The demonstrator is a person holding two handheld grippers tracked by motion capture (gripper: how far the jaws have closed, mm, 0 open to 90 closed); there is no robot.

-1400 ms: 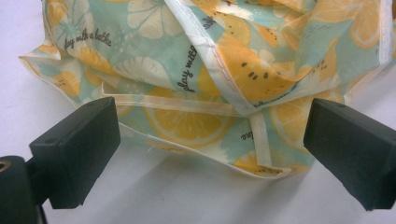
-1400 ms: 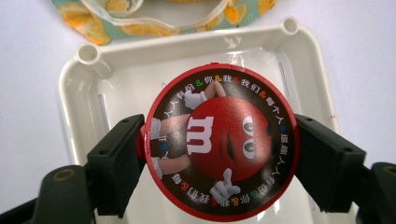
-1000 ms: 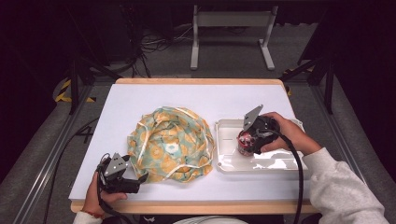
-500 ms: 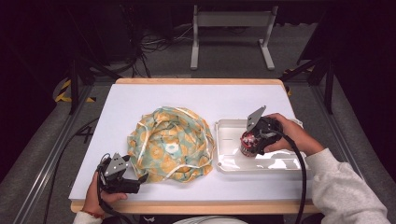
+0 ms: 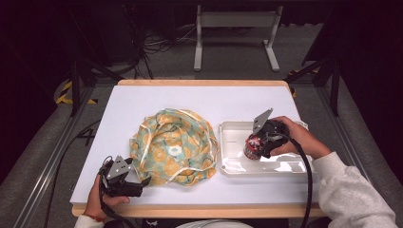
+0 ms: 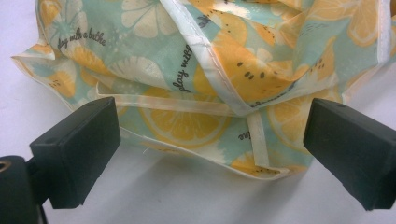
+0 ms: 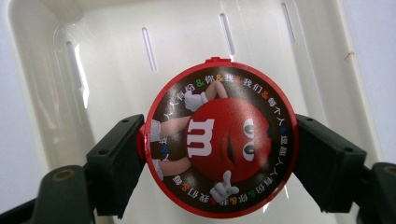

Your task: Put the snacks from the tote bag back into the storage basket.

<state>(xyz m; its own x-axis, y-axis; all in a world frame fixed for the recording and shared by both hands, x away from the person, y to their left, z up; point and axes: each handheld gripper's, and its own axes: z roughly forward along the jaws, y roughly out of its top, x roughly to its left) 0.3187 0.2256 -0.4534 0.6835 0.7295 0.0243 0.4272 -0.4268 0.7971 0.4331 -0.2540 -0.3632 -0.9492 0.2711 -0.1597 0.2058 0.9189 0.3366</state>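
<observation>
A crumpled cloth bag (image 5: pixel 173 146) with a lemon print on pale green lies in the middle of the white table; in the left gripper view the bag (image 6: pixel 219 79) has its hem just ahead of the jaws. My left gripper (image 5: pixel 142 183) (image 6: pixel 210 158) rests open on the table at the bag's near-left edge, nothing between its jaws. My right gripper (image 5: pixel 252 146) (image 7: pixel 217 163) is shut on a round red M&M's candy tub (image 5: pixel 252 145) (image 7: pixel 219 142), holding it by the sides over the white tray (image 5: pixel 233 164) (image 7: pixel 46 93).
The tray lies right of the bag, near the table's right edge, and its slotted floor looks bare. The table's wooden front edge (image 5: pixel 190 211) runs close behind my left hand. Bare white tabletop (image 5: pixel 199 97) lies beyond the bag.
My right gripper with the candy tub has shifted slightly right and toward me over the tray. The left gripper and the bag have stayed put.
</observation>
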